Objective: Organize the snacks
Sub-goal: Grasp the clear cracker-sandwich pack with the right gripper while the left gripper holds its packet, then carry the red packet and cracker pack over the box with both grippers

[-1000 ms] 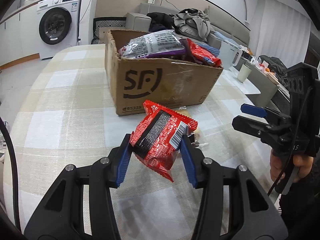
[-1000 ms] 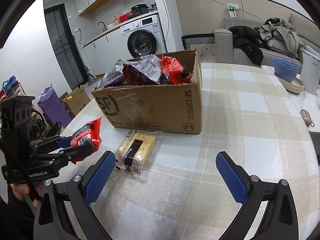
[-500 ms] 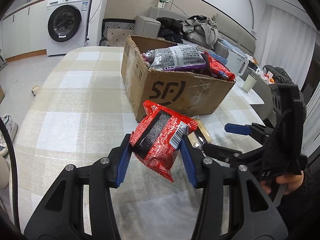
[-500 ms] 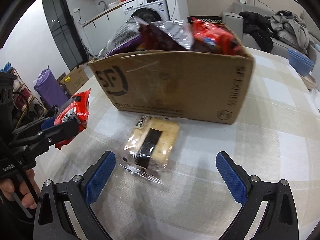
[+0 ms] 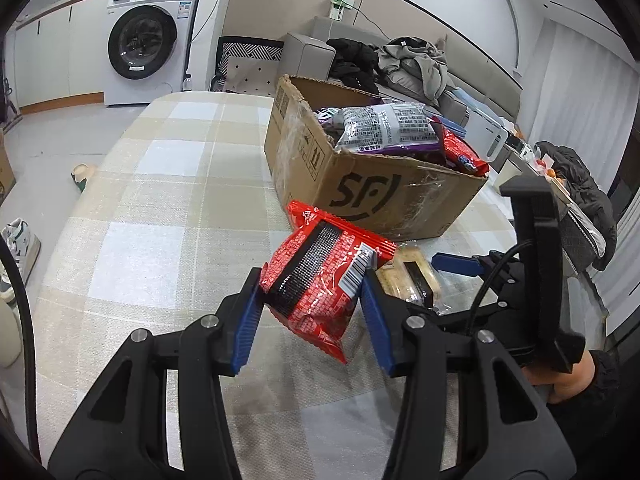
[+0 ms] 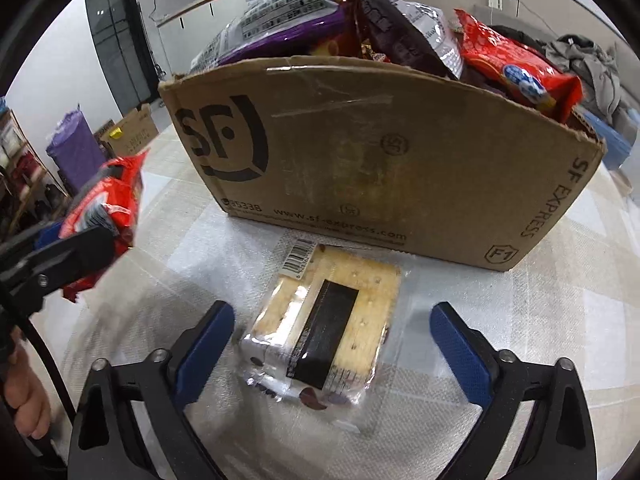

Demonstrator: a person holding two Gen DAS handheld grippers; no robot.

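Table (image 6: 560, 320) carried a cardboard box (image 6: 380, 152) heaped with snacks. Just before the box lay a clear-wrapped cracker pack (image 6: 328, 328), between the closing, untouching right claw (image 6: 332, 344). Left claw (image 5: 310, 312) stayed clamped on a red snack packet (image 5: 320, 280).

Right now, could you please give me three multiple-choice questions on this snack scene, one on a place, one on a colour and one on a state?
1. Where does the cracker pack lie?
A. inside the box
B. on the table in front of the box
C. on the floor

2. What colour is the packet in the left gripper?
A. red
B. green
C. yellow

3. How do the right gripper's jaws stand to the cracker pack?
A. clamped on it
B. either side of it, not touching
C. far from it

Answers: B, it rests on the tablecloth before the cardboard box; A, the red packet is pinched; B, the closing jaws show gaps both sides.
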